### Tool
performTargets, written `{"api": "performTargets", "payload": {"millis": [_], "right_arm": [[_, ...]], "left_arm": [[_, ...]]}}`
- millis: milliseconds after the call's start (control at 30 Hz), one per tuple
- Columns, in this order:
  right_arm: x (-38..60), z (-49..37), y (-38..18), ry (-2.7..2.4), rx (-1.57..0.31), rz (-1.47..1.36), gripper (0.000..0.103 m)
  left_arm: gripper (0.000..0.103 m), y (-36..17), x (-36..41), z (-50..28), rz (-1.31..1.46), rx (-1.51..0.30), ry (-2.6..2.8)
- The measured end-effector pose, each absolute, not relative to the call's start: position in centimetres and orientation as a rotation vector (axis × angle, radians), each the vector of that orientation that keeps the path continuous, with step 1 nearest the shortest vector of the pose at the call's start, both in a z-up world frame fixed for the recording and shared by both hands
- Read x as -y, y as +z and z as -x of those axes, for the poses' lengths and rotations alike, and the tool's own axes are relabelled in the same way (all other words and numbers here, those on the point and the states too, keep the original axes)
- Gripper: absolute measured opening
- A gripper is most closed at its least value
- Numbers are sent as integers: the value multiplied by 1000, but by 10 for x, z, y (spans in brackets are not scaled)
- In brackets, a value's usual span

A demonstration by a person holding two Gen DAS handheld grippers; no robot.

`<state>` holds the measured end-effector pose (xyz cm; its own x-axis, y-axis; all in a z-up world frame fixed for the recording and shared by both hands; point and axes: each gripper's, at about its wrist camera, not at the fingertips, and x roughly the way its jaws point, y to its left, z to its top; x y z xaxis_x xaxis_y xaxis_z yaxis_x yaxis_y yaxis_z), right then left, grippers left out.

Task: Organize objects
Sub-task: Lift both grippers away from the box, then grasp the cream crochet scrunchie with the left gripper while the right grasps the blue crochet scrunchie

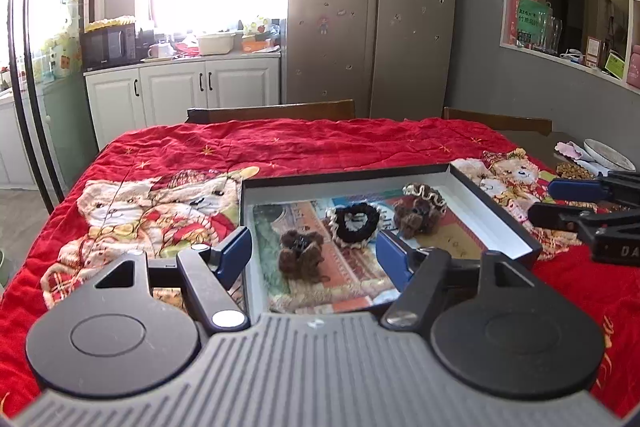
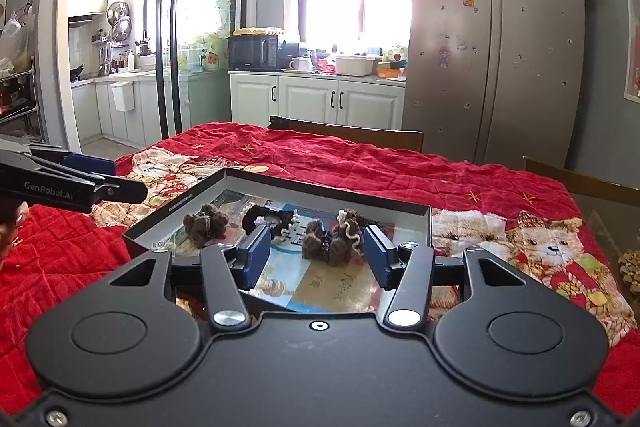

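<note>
Directly ahead of my left gripper (image 1: 314, 253), at the lower centre of the left wrist frame, lies a brown fuzzy hair tie (image 1: 300, 255) on the printed floor of the shallow box (image 1: 496, 211). My left fingers are spread wide and hold nothing; the blue pads (image 1: 234, 255) stand to either side of that hair tie without touching it.

At the frame centre, a black scrunchie (image 1: 354, 227) with a pale frilled edge lies just beside the first hair tie. To its right lies a second brown hair tie (image 1: 418, 217) with a cream ruffle at its upper edge. All three items rest inside the box.

In the right wrist frame, my right gripper (image 2: 316, 253) is likewise spread apart and empty. Its pads flank the second brown hair tie (image 2: 332, 237), which lies at the frame centre. The black scrunchie (image 2: 266, 217) lies to its left, and the first brown hair tie (image 2: 204, 223) lies further left.

The box rests on a red quilt (image 1: 320, 143) printed with teddy bears. Behind the quilt, at the upper centre, stands a steel refrigerator (image 1: 372, 7); white cabinets (image 1: 180, 91) stand to its left.
</note>
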<state>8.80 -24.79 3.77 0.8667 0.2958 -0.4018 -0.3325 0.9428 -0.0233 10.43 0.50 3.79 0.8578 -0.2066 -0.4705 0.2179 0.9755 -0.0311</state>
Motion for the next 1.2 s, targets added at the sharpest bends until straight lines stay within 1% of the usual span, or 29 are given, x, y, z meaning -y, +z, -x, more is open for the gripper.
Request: {"api": "performTargets", "payload": {"millis": [433,767,1200], "right_arm": [[260,-66,17,268,-452,83,50],[279,-69,-14,178,-505,25,50],[286,-79,-46,108,-607,23,49]], "left_arm": [[79,6,-21,-96,9,-564,-203],[79,-27,-22,-97,6,-626,-196],[79,-50,-17,-103,-7,-670,-212]]}}
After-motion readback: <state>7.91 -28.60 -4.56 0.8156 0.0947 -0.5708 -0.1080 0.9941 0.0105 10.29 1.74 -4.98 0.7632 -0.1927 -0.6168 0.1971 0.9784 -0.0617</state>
